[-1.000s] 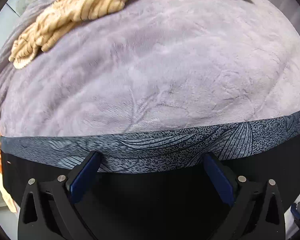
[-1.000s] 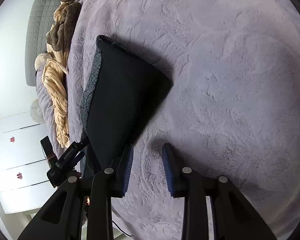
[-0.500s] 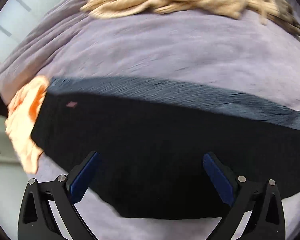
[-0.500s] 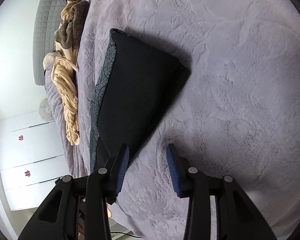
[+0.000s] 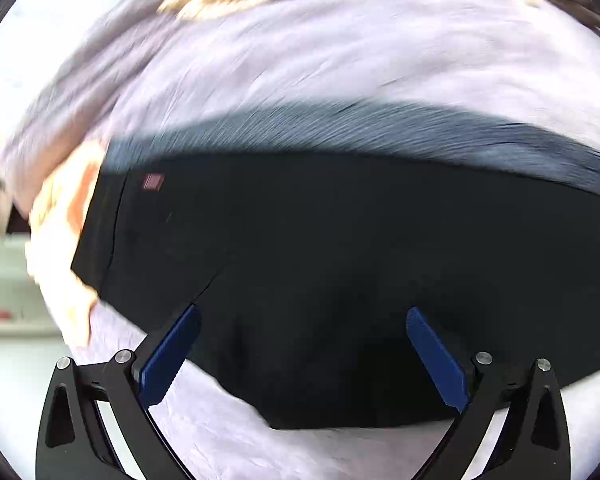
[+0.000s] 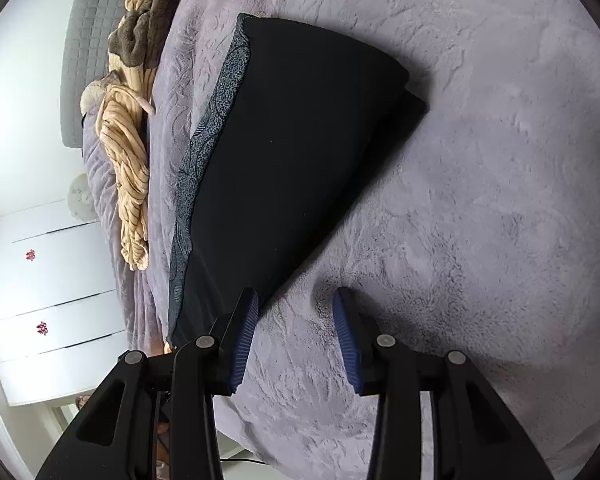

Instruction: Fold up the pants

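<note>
- Black pants [image 6: 296,152] are lying folded on a lilac plush blanket [image 6: 500,160].
- The left gripper [image 5: 302,344] is hanging over them, jaws spread wide, gripping nothing.
- The right gripper [image 6: 296,336] is hovering beside their edge, jaws parted and empty.

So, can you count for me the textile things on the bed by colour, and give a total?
Black, with a grey patterned waistband: 1, the folded pants
Lilac: 1, the plush blanket covering the bed
Tan with dark stripes: 1, the bundled throw
Brown: 1, the crumpled fabric near the headboard
Total: 4
</note>
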